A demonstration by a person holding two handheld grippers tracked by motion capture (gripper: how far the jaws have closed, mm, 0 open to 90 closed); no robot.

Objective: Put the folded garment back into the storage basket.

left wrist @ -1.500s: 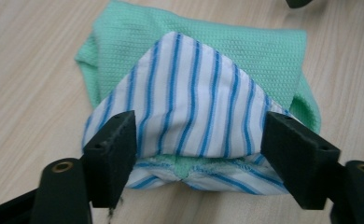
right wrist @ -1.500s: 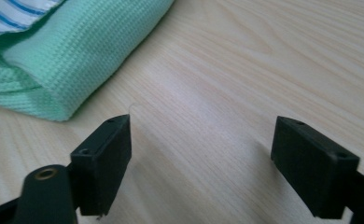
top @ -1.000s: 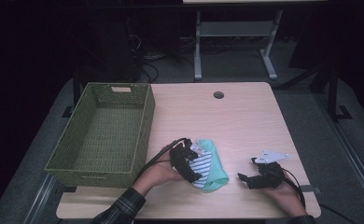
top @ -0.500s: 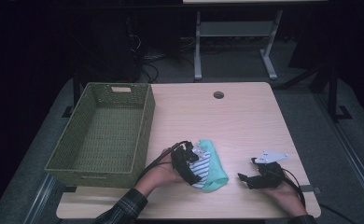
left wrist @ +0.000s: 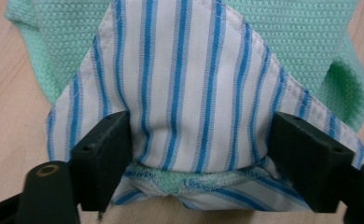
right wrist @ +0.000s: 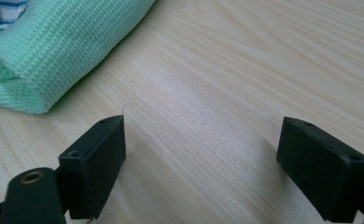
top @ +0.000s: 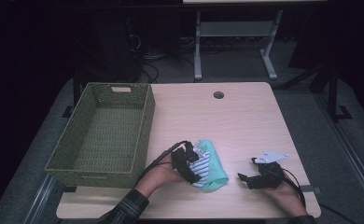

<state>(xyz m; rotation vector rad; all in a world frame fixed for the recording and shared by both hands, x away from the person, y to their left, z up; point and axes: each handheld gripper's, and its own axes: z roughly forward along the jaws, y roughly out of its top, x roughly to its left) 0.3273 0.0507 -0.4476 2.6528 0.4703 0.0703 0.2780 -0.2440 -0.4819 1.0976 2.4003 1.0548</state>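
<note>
left gripper [top: 193, 163]: lower centre of the high view, jaws spread but just been closing, striped cloth [left wrist: 189, 107] bulging between them
right gripper [top: 254, 176]: lower right, jaws spread over bare desk [top: 245, 121]
green cloth [top: 213, 163]: under the striped cloth, mid-desk
basket [top: 143, 135]: left, behind
writing: none readable

A white cloth with blue stripes [left wrist: 194, 93] lies folded on a mint-green waffle-weave cloth [top: 216, 165], the pair resting flat on the desk [top: 245, 121] at lower centre of the high view.
</note>
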